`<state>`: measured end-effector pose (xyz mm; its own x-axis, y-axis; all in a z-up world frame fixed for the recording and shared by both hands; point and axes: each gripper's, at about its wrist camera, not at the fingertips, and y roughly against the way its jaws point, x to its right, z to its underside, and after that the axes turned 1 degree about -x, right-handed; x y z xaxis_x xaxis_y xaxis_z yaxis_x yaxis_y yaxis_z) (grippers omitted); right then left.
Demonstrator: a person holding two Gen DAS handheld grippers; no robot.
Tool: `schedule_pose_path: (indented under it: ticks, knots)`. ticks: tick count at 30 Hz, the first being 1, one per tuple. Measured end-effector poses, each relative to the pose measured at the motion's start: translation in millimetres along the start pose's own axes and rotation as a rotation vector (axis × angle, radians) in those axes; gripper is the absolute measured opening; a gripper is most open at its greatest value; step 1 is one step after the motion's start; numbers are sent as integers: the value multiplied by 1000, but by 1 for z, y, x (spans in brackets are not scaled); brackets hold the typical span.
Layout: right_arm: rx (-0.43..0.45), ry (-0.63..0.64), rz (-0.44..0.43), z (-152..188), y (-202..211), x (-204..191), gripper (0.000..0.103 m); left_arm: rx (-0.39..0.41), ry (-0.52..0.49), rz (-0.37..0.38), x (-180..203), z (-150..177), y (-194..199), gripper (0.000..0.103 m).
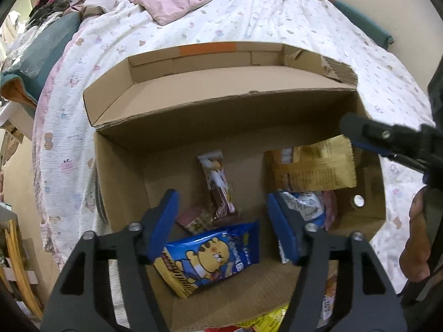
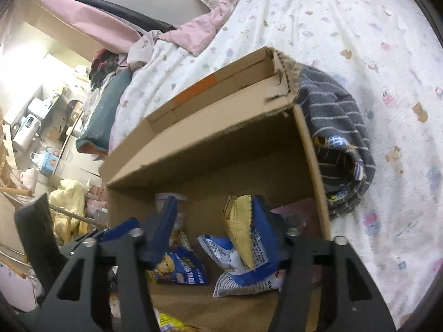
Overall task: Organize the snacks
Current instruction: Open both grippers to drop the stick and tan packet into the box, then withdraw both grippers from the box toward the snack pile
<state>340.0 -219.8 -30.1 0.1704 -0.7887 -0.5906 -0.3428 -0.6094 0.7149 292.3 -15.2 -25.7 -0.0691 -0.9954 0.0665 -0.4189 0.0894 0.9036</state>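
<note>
Our left gripper (image 1: 221, 221) and right gripper (image 2: 214, 228) hang released over the box (image 1: 119, 166), bags (image 1: 210, 254) inside; we judge another snack comes next.

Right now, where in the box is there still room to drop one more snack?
The cardboard box has bare floor along its left wall, left of the brown wrapper, and at the back under the far wall. It is crowded on the right, where the gold packet lies by the white-and-blue bag, and in front around the blue tiger bag.
</note>
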Motion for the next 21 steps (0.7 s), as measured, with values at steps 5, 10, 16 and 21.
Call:
schedule_pose_path:
  ticks: [5,10,16,21]
  knots:
    - [133,94,68,2,27,-17,88,7,3,12,4,-2,4,66]
    - [118,110,68,3,27,-22,89,11,14,4,-1,1,9,66]
    - [125,104,64,8,35,-26,89,21,81,31,-10,6,27,66]
    - [150,98,64,19,50,-39,89,49,88,37,-7,11,48,66]
